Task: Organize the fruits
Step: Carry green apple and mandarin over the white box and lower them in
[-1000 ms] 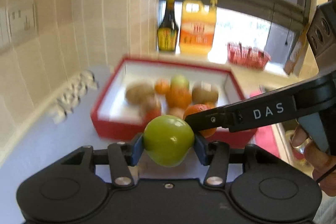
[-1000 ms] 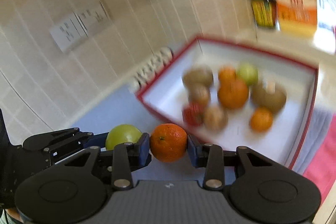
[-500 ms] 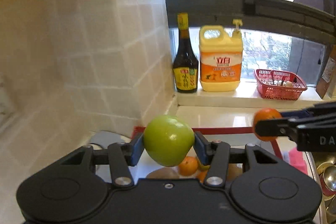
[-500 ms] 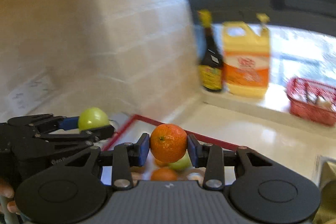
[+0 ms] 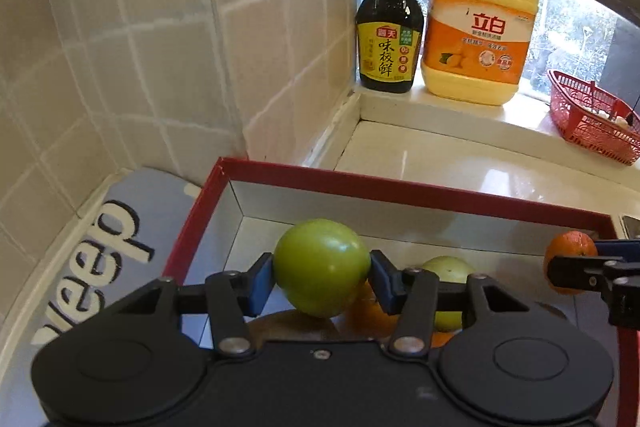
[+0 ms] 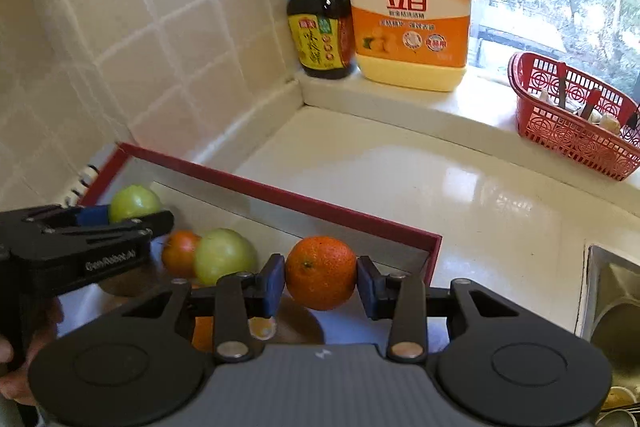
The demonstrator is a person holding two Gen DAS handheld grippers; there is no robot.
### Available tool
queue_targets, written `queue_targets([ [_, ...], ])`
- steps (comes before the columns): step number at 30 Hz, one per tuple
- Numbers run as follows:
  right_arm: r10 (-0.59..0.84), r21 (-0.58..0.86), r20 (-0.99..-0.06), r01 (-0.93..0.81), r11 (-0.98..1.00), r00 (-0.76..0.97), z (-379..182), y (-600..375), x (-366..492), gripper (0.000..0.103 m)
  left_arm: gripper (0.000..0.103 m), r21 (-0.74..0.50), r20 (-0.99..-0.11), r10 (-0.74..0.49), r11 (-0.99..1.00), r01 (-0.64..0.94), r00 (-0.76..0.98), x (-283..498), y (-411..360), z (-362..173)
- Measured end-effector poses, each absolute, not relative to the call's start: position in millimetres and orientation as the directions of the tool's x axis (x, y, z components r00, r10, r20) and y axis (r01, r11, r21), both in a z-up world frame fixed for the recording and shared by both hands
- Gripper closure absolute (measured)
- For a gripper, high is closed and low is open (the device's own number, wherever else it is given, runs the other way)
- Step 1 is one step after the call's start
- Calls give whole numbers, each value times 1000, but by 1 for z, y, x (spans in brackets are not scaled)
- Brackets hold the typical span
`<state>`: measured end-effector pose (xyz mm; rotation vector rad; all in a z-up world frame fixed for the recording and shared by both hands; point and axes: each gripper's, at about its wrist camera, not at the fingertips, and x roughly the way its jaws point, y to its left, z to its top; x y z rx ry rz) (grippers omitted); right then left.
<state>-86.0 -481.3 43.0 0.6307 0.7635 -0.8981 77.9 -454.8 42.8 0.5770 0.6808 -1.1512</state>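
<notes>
Boxed fruit half-hidden behind gripped apple

A green apple, an orange mandarin, a red-rimmed white box, cream tiles.

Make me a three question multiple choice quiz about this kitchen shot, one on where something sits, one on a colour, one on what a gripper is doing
1. Where does the dark sauce bottle stand?
A. left of the yellow detergent jug on the sill
B. inside the red box
C. in the red basket

2. What colour is the fruit in the left gripper?
A. orange
B. green
C. red

3. What is the right gripper doing?
A. hanging open, holding nothing
B. shut on the basket rim
C. shut on an orange

Answers:
1 A, bottle and jug stand side by side on the sill.
2 B, a green apple sits between its pads.
3 C, both pads press the orange above the red box.
</notes>
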Motion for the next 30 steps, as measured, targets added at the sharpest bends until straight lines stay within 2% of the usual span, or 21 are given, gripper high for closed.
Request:
queue_targets([
  [9, -463, 116, -824, 897, 427, 327, 18, -485, -67, 62, 42, 41, -752, -617, 306, 951, 231, 88, -463, 36],
  [26, -456, 107, -832, 898, 427, 316, 13, -487, -56, 61, 42, -61, -810, -570, 317, 946, 138, 108, -474, 29],
  [29, -455, 114, -831, 898, 425, 321, 12, -487, -58, 59, 31, -54, -805, -576, 309, 950, 141, 106, -473, 31],
  [30, -457, 115, -830, 900, 421, 320, 13, -486, -59, 55, 28, -59, -802, -582, 302, 952, 135, 105, -472, 32],
])
